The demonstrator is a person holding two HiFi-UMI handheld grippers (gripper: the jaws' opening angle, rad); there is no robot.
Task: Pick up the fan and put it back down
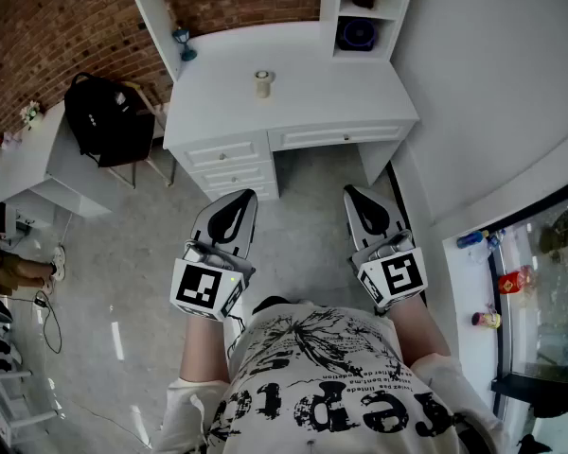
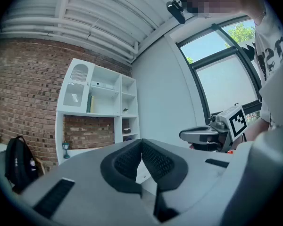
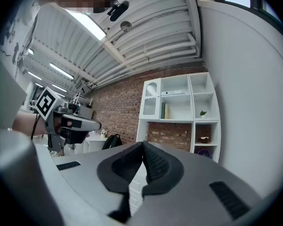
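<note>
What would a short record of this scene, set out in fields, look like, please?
Left gripper: shut, empty, held level
Right gripper: shut, empty, held level
Ahead: white desk with drawers and shelves
On desk: small pale cylinder, apart from both grippers
Left of desk: black backpack
Task stage: nothing picked up yet

Right tool [image 3: 142,147] — jaws together (empty)
</note>
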